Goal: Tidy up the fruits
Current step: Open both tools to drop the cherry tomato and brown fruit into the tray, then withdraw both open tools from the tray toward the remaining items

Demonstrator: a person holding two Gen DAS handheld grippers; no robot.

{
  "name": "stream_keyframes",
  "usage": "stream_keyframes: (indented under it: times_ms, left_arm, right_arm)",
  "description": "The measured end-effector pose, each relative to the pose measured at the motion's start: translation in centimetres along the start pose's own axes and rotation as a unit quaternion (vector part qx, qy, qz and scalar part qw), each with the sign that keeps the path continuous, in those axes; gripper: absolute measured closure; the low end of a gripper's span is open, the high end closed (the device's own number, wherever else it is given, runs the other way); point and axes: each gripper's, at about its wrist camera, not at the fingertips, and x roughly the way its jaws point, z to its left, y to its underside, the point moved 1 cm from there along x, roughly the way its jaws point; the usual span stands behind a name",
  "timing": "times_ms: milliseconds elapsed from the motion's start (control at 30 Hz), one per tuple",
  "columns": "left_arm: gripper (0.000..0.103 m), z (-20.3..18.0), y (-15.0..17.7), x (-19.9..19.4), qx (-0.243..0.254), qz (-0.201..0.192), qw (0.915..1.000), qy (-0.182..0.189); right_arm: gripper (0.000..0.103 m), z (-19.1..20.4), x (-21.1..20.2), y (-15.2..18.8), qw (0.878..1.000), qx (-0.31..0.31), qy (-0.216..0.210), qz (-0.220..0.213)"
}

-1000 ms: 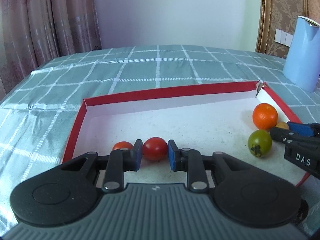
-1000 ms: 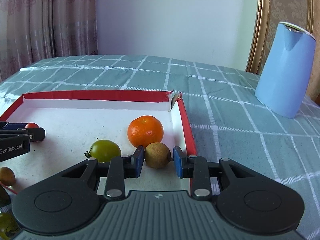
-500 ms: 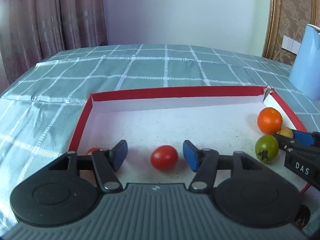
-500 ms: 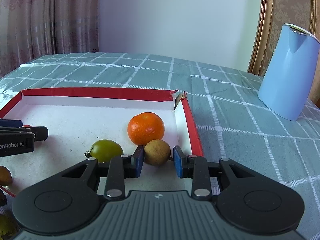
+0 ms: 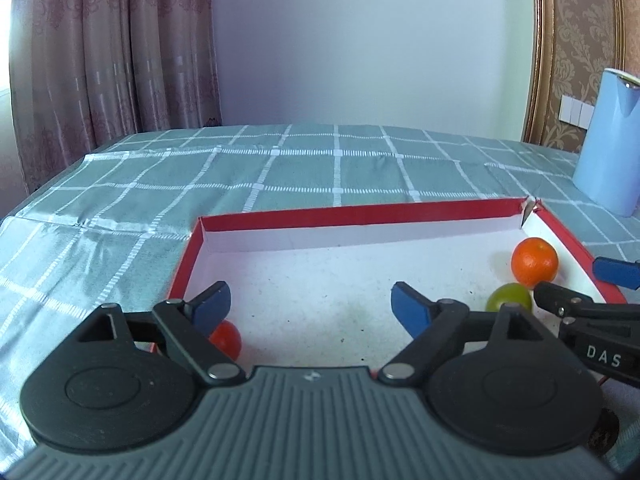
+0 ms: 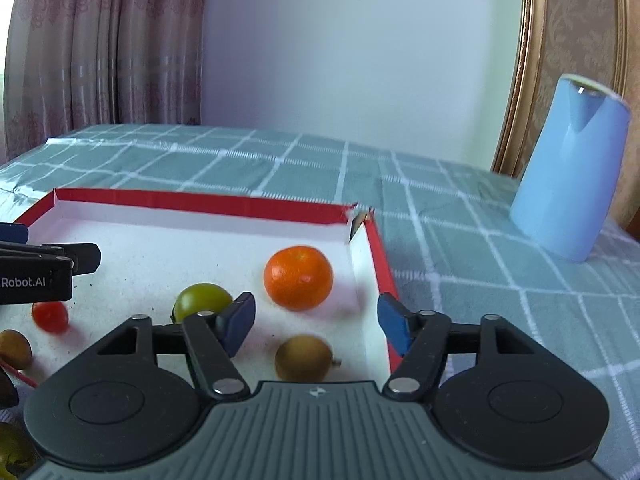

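A white tray with a red rim (image 5: 360,216) (image 6: 200,202) lies on the checked cloth. My left gripper (image 5: 310,306) hangs over its left part, jaws opening wide, nothing between them. A red tomato (image 5: 226,338) (image 6: 50,316) peeks out behind its left finger. My right gripper (image 6: 316,320) (image 5: 580,286) is over the tray's right end, jaws opening. A small brown fruit (image 6: 304,358) lies on the tray floor below them, clear of both pads. An orange (image 6: 298,278) (image 5: 534,262) and a green tomato (image 6: 202,300) (image 5: 510,298) rest nearby in the tray.
A tall blue jug (image 6: 572,168) (image 5: 612,148) stands on the cloth to the right of the tray. Another brown fruit (image 6: 14,348) and a green fruit (image 6: 10,448) lie at the right wrist view's lower left. Curtains hang at the far left.
Both grippers went from shut to open. The left one let go of the red tomato, the right one of the brown fruit, which now rests in the tray. Both views tilted up slightly.
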Motion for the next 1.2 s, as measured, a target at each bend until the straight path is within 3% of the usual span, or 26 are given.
stream_keyframes:
  times_ms: [200,300,500,633,733,800,900,1000,1200]
  left_arm:
    - [0.012,1.5,0.3,-2.0,-0.025,-0.038,0.999,0.005]
    - [0.011,2.5,1.0,-3.1,-0.031,-0.053,0.9981,0.001]
    - [0.01,4.4,1.9,-4.8,-0.065,-0.06,0.996,0.005]
    - [0.01,5.1,3.0,-6.2,-0.074,-0.059,0.9954,0.013]
    - [0.009,4.7,4.6,-7.6,-0.046,-0.058,0.9971,0.014]
    - [0.006,4.5,5.5,-8.4,-0.034,-0.057,0.9972,0.034]
    - [0.0,5.6,5.9,-9.2,-0.069,-0.067,0.9942,0.047]
    - [0.0,6.7,6.2,-8.6,-0.101,-0.031,0.9919,0.071]
    - [0.0,5.4,7.0,-9.7,-0.056,-0.036,0.9967,0.046]
  right_arm:
    - [0.032,-0.5,-1.4,0.2,0.999,0.011,0.022,-0.032]
    - [0.025,-1.6,-2.3,0.2,0.997,0.039,0.031,-0.05]
    - [0.023,-3.6,-4.1,0.6,0.992,0.096,0.018,-0.078]
    - [0.023,-4.2,-5.3,1.8,0.991,0.115,-0.004,-0.07]
    - [0.023,-4.3,-6.2,2.3,0.989,0.122,-0.012,-0.078]
    - [0.022,-4.3,-6.5,2.4,0.989,0.12,-0.012,-0.081]
    - [0.022,-4.2,-6.5,2.7,0.99,0.117,-0.009,-0.076]
    - [0.022,-4.2,-6.4,2.8,0.991,0.117,-0.011,-0.069]
    - [0.022,-4.1,-6.5,2.9,0.991,0.116,-0.012,-0.072]
